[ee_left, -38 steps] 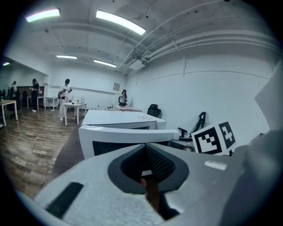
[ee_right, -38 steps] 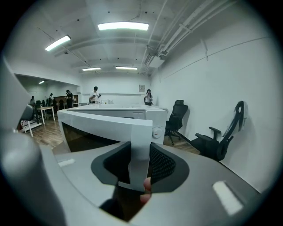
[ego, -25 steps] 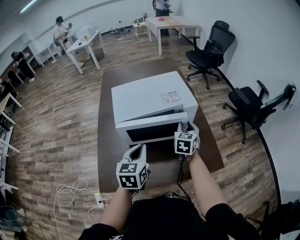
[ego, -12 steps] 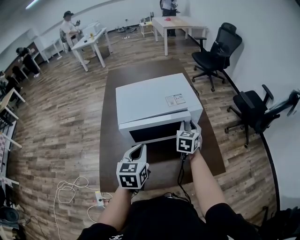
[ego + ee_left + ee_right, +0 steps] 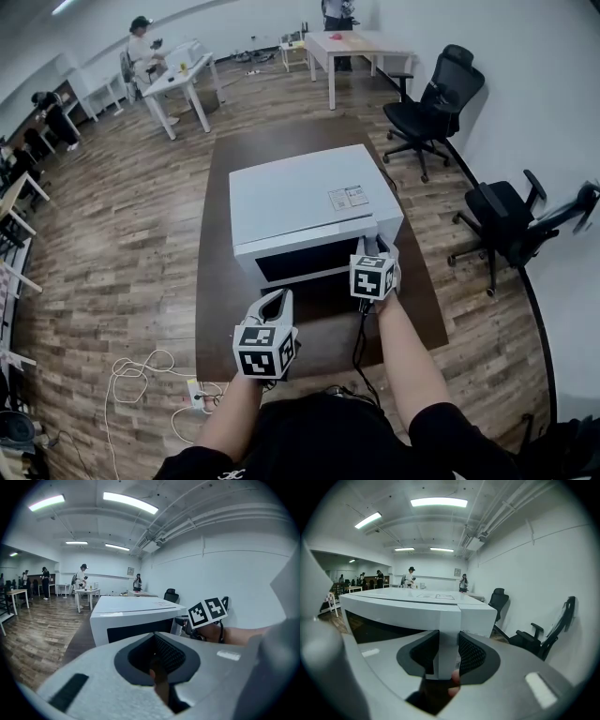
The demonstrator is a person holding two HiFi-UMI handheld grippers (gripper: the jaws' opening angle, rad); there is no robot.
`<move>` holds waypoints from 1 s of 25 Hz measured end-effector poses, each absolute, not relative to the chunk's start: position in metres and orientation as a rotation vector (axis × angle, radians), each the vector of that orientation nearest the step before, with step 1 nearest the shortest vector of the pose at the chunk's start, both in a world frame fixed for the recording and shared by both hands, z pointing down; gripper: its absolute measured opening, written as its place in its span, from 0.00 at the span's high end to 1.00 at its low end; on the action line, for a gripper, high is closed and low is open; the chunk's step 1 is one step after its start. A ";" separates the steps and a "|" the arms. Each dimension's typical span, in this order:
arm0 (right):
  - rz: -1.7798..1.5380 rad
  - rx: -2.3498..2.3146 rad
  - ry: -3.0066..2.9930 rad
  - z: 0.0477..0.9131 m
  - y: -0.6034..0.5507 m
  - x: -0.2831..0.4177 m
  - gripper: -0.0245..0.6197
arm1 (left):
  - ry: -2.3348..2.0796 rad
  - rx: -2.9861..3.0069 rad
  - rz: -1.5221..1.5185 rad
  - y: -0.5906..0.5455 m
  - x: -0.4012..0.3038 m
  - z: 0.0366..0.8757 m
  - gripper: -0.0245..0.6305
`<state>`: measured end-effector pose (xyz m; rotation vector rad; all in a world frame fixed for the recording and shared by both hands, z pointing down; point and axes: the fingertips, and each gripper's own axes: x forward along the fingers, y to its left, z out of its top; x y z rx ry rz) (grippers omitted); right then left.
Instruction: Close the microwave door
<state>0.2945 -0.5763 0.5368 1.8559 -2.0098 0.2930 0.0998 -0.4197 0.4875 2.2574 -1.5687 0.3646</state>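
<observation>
A dark brown rectangular counter [image 5: 217,309] carries the white boxy microwave [image 5: 300,197], which stands near its middle. The microwave's white door with a dark window [image 5: 305,262] lies close against the microwave's front; whether it has latched cannot be told. At the microwave's front right corner, the right claw [image 5: 372,246] clamps the door's free edge between its pads. The left claw [image 5: 279,298], jaws together and empty, hangs apart from the microwave, in front of its left half.
</observation>
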 end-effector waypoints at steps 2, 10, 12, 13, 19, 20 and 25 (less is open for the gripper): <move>0.294 1.853 -2.011 0.536 -0.576 0.295 0.74 | -1.569 2.255 0.362 -0.418 0.100 0.487 0.95; 0.306 1.843 -2.000 0.538 -0.585 0.293 0.74 | -1.584 2.247 0.352 -0.407 0.099 0.488 0.95; 0.301 1.841 -2.009 0.539 -0.586 0.293 0.74 | -1.588 2.245 0.353 -0.406 0.098 0.488 0.95; 0.311 1.836 -2.018 0.539 -0.586 0.293 0.74 | -1.590 2.246 0.352 -0.406 0.098 0.487 0.95; 0.468 1.768 -2.046 0.556 -0.584 0.299 0.67 | -1.596 2.248 0.349 -0.401 0.096 0.484 0.95; 0.473 1.773 -2.053 0.559 -0.581 0.300 0.67 | -1.595 2.248 0.349 -0.401 0.096 0.484 0.95; 0.484 1.801 -2.081 0.563 -0.558 0.300 0.78 | -1.584 2.256 0.352 -0.401 0.096 0.485 0.95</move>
